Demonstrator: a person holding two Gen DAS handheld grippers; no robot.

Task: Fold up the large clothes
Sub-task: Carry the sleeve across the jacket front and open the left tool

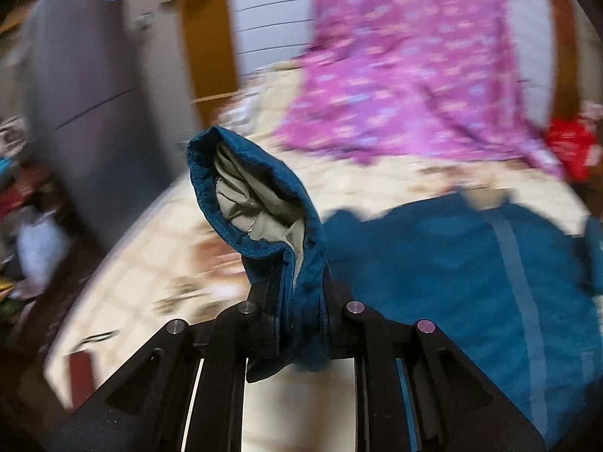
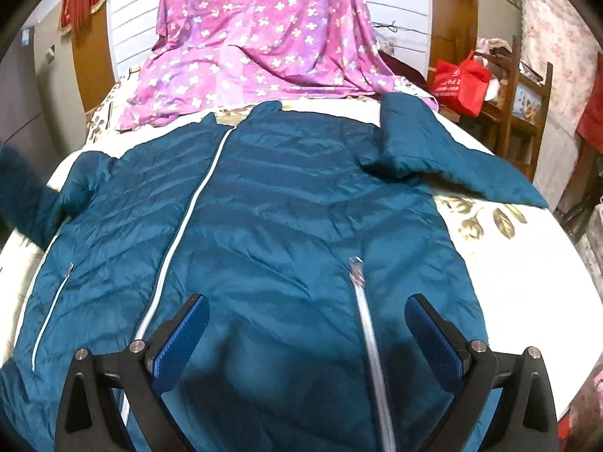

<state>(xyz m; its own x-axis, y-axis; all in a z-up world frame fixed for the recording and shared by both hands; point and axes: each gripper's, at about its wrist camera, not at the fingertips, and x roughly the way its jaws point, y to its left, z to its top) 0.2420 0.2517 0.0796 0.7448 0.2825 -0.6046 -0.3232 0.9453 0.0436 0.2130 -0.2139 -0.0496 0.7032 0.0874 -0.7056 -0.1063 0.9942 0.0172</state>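
Note:
A teal puffer jacket [image 2: 286,203] lies front up on the bed, zipped, with a white centre zipper [image 2: 196,203] and pocket zippers. Its right sleeve [image 2: 426,147] is folded back over the shoulder. My left gripper [image 1: 297,301] is shut on the left sleeve cuff [image 1: 256,196], which stands up lifted, showing grey lining; the jacket body [image 1: 471,271] lies to its right. My right gripper [image 2: 307,335] is open and empty, just above the jacket's lower front, blue pads [image 2: 181,339] apart.
A purple flowered sheet [image 2: 264,45] drapes over the far end of the bed. The bed cover [image 2: 527,275] is cream with leaf prints. A red bag [image 2: 461,83] and wooden shelf stand at the right. A grey cabinet [image 1: 86,105] stands at the left.

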